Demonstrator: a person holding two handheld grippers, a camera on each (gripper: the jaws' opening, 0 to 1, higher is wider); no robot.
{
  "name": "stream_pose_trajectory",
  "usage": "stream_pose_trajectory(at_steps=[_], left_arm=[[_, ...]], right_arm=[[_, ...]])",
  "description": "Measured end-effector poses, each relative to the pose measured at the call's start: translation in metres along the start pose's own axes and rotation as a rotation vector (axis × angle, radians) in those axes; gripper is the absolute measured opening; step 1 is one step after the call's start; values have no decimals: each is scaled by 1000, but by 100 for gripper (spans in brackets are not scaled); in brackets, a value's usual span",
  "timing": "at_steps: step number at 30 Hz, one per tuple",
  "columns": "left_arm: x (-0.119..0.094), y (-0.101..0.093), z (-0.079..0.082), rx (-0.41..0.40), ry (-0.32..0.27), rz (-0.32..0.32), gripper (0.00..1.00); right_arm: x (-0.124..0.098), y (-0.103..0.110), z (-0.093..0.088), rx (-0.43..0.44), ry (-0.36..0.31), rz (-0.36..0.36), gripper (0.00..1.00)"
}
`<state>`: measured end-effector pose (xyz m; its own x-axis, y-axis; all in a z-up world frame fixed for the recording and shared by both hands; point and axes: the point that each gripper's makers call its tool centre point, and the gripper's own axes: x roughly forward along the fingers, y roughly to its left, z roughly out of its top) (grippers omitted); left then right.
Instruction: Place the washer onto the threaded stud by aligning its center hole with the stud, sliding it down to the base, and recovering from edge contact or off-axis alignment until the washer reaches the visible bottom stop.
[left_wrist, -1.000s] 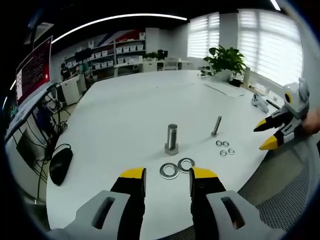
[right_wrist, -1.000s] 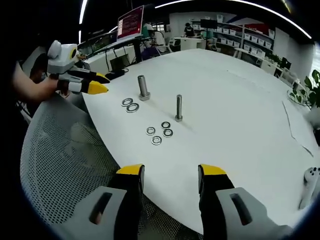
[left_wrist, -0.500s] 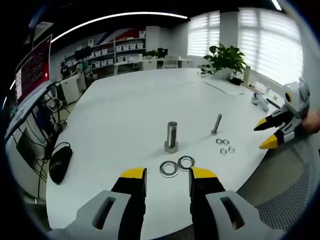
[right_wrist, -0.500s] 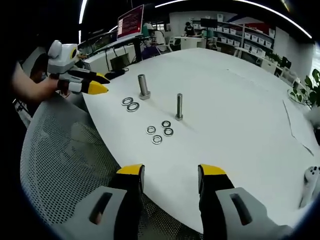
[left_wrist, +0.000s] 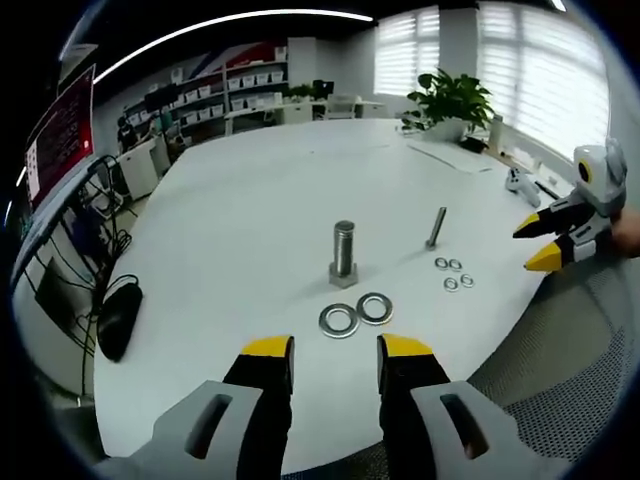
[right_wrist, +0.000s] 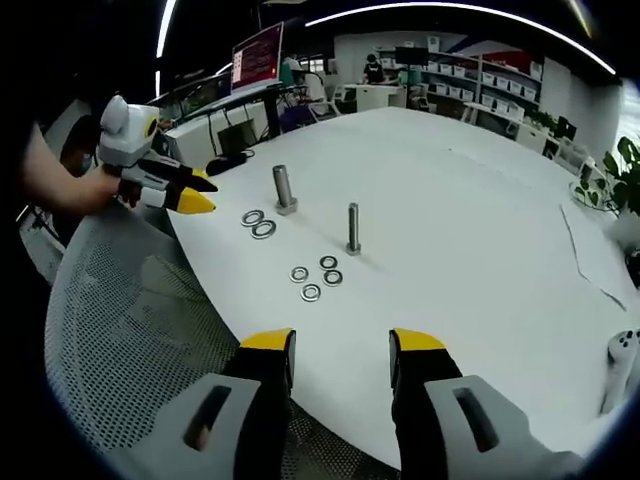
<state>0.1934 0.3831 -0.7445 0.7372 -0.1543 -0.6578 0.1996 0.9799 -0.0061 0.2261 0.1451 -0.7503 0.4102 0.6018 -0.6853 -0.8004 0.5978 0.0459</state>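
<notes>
In the left gripper view, the left gripper (left_wrist: 335, 352) is hovering over the near edge of the white table (left_wrist: 250, 210), its yellow-tipped jaws standing apart with nothing between them. Just beyond the tips, two large washers (left_wrist: 355, 314) are lying flat, side by side and touching. Behind them a thick hex-head bolt (left_wrist: 344, 254) is standing upright on its head, threaded end up. To its right a thinner threaded stud (left_wrist: 437, 227) is also standing upright, and four small washers (left_wrist: 454, 274) are lying in a loose cluster near its base, none of them on it. The right gripper (left_wrist: 545, 243) is reaching in from the right edge, its jaws parted and holding nothing. A black computer mouse (left_wrist: 116, 320) is resting at the table's left edge, and a potted plant (left_wrist: 450, 100) is sitting at the far side.

In the right gripper view, the right gripper (right_wrist: 340, 350) is hanging above the table (right_wrist: 480, 260) edge with its jaws spread wide and empty. Ahead, four small washers (right_wrist: 316, 275) are lying flat just beside the upright threaded stud (right_wrist: 353, 228). Further left, two large washers (right_wrist: 258, 223) are lying near the thick bolt (right_wrist: 284, 189). The left gripper (right_wrist: 190, 194) is hovering at the left, held by a hand (right_wrist: 75, 190), jaws slightly parted and empty. A mesh chair (right_wrist: 130, 330) is showing below the table edge.
</notes>
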Motion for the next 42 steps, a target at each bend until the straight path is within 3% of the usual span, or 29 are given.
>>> stream_pose_trajectory(at_steps=[22,32,42], left_arm=[[2,-6,-11,17,61,-26,31],[2,-9,-8,15,57,-49,34],[1,-14,-9,11,97,-91,36]], right_arm=[[0,3,-3,1,17,14,41],[2,3,-5,7,28,15,41],[-2,6,5,8,-8,31,41]])
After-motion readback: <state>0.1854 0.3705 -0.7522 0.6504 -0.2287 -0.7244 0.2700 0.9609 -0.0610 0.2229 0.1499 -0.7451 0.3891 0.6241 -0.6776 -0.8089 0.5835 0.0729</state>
